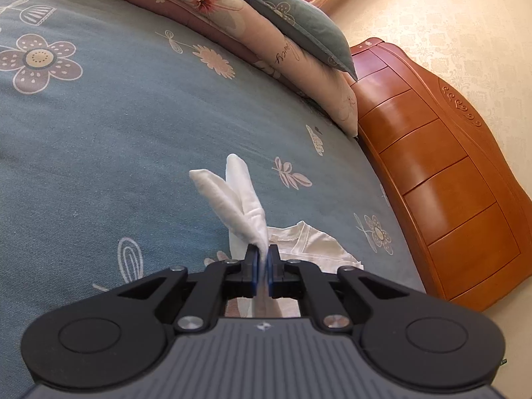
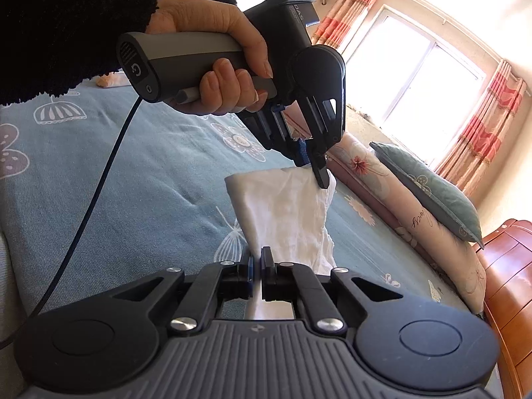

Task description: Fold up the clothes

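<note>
Your left gripper (image 1: pixel 262 255) has its fingers clamped on an edge of the white garment (image 2: pixel 286 209). Your right gripper (image 2: pixel 256 261) has its fingers pinched on another edge. The garment hangs between both, lifted above the blue flowered bed (image 1: pixel 99 139).

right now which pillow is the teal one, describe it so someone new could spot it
Start at the orange wooden headboard at the end of the bed with the blue flowered sheet. Against it lie stacked pillows. The teal pillow lies on top of the pink floral pillow; it is the only grey-green one, with a pale flower print.
</note>
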A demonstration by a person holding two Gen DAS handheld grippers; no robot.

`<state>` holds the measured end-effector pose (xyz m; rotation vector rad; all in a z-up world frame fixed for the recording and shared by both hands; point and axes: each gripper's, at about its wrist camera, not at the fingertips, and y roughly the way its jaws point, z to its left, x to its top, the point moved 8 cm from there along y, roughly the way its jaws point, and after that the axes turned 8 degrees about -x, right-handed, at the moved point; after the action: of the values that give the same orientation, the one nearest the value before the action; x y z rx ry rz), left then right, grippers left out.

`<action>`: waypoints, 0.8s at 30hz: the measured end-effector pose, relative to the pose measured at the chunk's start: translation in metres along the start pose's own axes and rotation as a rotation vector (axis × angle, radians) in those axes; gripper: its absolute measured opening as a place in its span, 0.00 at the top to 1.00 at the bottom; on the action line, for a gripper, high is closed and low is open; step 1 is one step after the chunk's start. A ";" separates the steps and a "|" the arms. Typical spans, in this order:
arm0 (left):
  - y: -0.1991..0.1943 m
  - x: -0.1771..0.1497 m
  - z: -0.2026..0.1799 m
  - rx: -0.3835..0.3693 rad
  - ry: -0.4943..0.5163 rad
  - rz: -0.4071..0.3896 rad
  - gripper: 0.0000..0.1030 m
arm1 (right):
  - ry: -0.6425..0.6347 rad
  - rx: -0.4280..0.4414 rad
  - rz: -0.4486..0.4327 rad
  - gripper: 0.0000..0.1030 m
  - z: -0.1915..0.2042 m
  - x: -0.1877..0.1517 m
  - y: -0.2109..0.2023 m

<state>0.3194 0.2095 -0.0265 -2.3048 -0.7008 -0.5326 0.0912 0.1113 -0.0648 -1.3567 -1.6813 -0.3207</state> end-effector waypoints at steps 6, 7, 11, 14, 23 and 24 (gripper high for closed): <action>0.011 0.001 -0.043 0.017 0.051 0.004 0.97 | 0.088 -0.034 -0.010 0.96 -0.037 -0.009 -0.017; 0.014 0.001 -0.050 0.019 0.061 0.006 0.97 | 0.104 -0.039 -0.011 0.96 -0.044 -0.010 -0.019; 0.026 0.001 -0.078 0.022 0.091 0.009 0.97 | 0.166 -0.059 -0.016 0.96 -0.072 -0.017 -0.022; 0.040 -0.002 -0.104 0.024 0.115 0.020 0.97 | 0.211 -0.075 -0.017 0.96 -0.092 -0.027 -0.027; 0.100 -0.016 -0.161 0.040 0.163 0.062 0.97 | 0.359 -0.117 0.012 0.96 -0.154 -0.069 -0.033; 0.108 -0.019 -0.166 0.043 0.167 0.070 0.97 | 0.377 -0.120 0.017 0.96 -0.160 -0.076 -0.034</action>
<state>0.3406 0.0194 0.0280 -2.2064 -0.5448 -0.6620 0.1368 -0.0585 -0.0253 -1.3019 -1.3531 -0.6342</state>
